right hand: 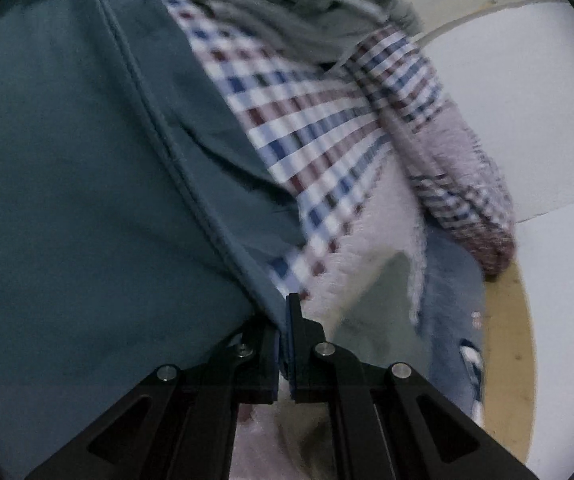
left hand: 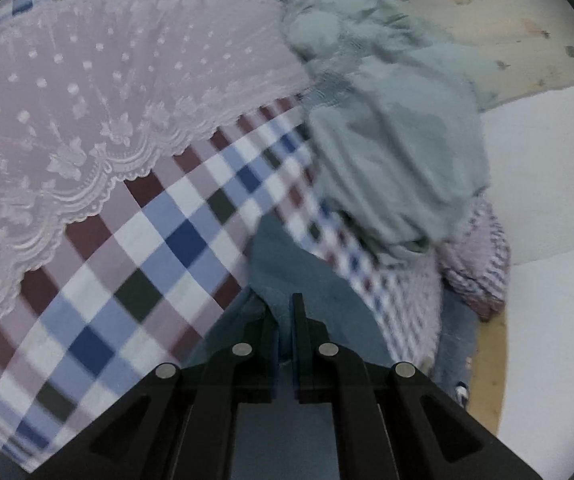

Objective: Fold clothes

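A dark teal garment (right hand: 67, 184) fills the left half of the right wrist view, a stitched seam running down it to my right gripper (right hand: 285, 320), which is shut on its edge. In the left wrist view the same teal garment (left hand: 307, 280) hangs in front of my left gripper (left hand: 285, 320), whose fingers are shut on the cloth. A crumpled pale grey-green garment (left hand: 391, 132) lies on the checked cloth beyond; the grey-green garment (right hand: 287, 4) shows at the top of the right wrist view.
A checked red, blue and white cloth (left hand: 159, 240) covers the surface, with a pink lace cover (left hand: 107, 92) over it. Blue jeans (right hand: 451, 300) hang at the edge. White floor (left hand: 547, 184) and a tan strip (right hand: 507, 340) lie to the right.
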Demonstrator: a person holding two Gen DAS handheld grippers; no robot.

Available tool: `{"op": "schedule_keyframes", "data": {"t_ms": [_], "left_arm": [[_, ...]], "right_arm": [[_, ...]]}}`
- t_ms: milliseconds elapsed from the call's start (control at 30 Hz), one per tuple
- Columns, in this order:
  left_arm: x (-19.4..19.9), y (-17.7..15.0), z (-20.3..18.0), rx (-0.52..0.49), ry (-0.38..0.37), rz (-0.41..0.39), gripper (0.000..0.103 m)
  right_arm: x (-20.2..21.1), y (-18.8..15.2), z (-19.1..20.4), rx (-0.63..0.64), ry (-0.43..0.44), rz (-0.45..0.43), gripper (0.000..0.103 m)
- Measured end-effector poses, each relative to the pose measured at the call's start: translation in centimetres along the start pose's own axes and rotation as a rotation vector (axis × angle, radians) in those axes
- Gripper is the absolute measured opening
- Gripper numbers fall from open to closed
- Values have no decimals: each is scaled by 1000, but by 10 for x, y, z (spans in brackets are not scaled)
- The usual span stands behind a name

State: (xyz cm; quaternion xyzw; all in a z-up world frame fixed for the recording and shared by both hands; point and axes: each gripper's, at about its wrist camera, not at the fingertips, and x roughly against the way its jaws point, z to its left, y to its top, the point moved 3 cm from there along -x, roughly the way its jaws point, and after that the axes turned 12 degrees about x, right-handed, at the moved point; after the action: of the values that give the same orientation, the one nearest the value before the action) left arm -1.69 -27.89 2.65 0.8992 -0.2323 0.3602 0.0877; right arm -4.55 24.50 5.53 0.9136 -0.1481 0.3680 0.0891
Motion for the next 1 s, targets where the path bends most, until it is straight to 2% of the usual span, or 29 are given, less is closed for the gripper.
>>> {"op": "schedule_keyframes", "data": {"t_ms": [100, 133, 167, 233, 333, 400, 433, 467, 533, 633, 733, 833, 900, 1000], "left_arm": [[-21, 4, 8, 2, 24, -4, 3], [-25, 5, 11, -4, 33, -8, 3], [-29, 5, 13, -10, 40, -12, 3], [-29, 5, 14, -21, 37, -14, 6], [-26, 8, 14, -28, 15, -22, 12], [-14, 12, 13, -19, -22, -80, 35], [-6, 14, 13, -15, -41, -116, 58], [2, 16, 12, -10, -66, -154, 69], [17, 18, 10, -4, -132, -225, 77], [17, 7, -3, -28, -237, -233, 82], [-12, -20, -26, -99, -290, -168, 82], [-46, -46, -49, -240, -265, -114, 82], [-64, -63, -59, -339, -218, -114, 82], [-80, -81, -62, -432, -172, -131, 82]], "right_arm": [[-30, 6, 7, 15, 45, 23, 6], [-38, 7, 9, 15, 53, 31, 13], [-46, 7, 11, 14, 57, 40, 27], [-55, 3, 9, -4, 56, 55, 44], [-60, -6, -3, -57, 75, 65, 49], [-57, -15, -17, -95, 61, 78, 52], [-54, -19, -24, -116, 49, 81, 52], [-49, -23, -30, -139, 31, 76, 52], [-35, -23, -41, -178, -1, 26, 53], [-13, -1, -42, -162, -38, -129, 55], [-6, 37, -23, -60, -61, -249, 56], [-15, 67, -3, 36, -48, -291, 56], [-23, 83, 8, 79, -6, -308, 55], [-33, 95, 17, 107, 52, -321, 55]]}}
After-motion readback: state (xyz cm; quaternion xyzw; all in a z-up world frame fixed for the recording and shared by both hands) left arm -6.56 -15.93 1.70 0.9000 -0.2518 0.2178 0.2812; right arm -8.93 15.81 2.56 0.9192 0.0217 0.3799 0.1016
